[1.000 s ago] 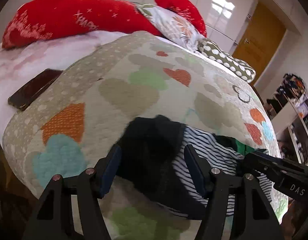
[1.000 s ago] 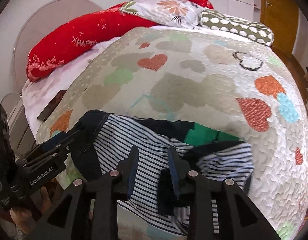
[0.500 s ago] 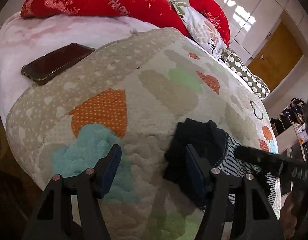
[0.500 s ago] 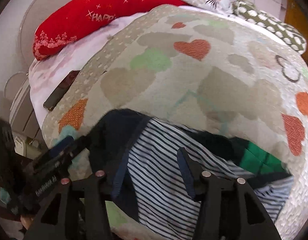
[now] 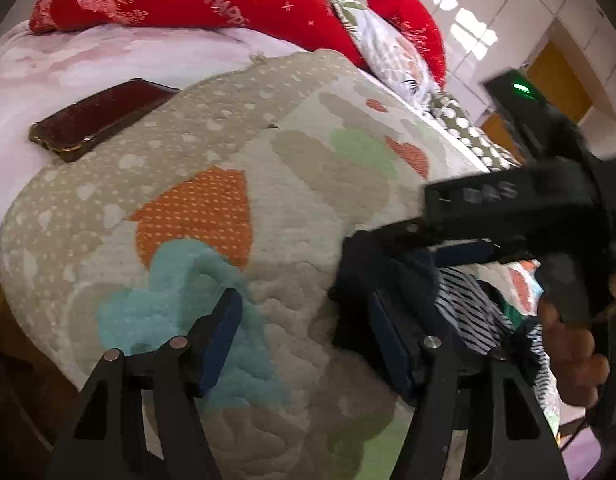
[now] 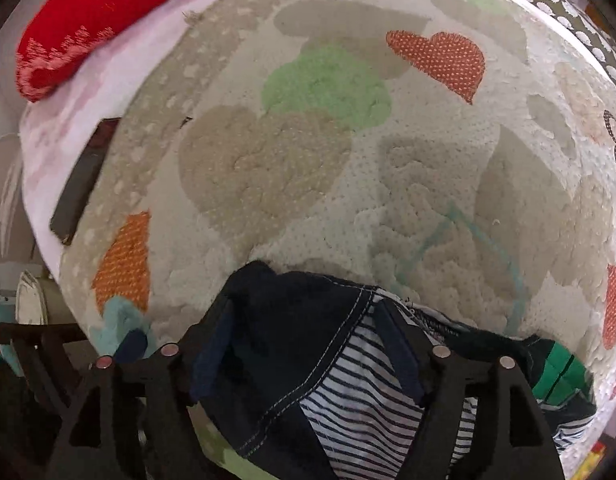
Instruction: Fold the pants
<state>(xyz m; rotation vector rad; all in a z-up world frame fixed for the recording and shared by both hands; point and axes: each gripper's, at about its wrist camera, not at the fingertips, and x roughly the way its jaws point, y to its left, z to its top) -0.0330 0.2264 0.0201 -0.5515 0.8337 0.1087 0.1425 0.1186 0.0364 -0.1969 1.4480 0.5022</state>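
1. Left tool [image 5: 304, 340] first: its jaws stand apart over the quilt [image 5: 268, 168], nothing between them, the dark corner of the pants [image 5: 372, 280] lying just against the inner side of its right finger.
2. Pants next: they lie bunched at the near edge of the bed, navy waistband toward the left, striped cloth [image 6: 360, 396] and a green patch [image 6: 564, 372] trailing off to the right.
3. Right tool [image 6: 304, 344] comes down steeply over that waistband; its jaws have just been opening and now straddle the navy cloth without pinching it (the pads sit either side, slack).
4. To do this step well, I judge I should settle both tools on the waistband before closing, one at each end, so the cloth lifts as one straight edge.
5. I would pinch only the pants, keeping the pads off the quilt beneath, which is thick and could snag.
6. Keep clear of the phone [image 5: 104, 120] at far left on the sheet.
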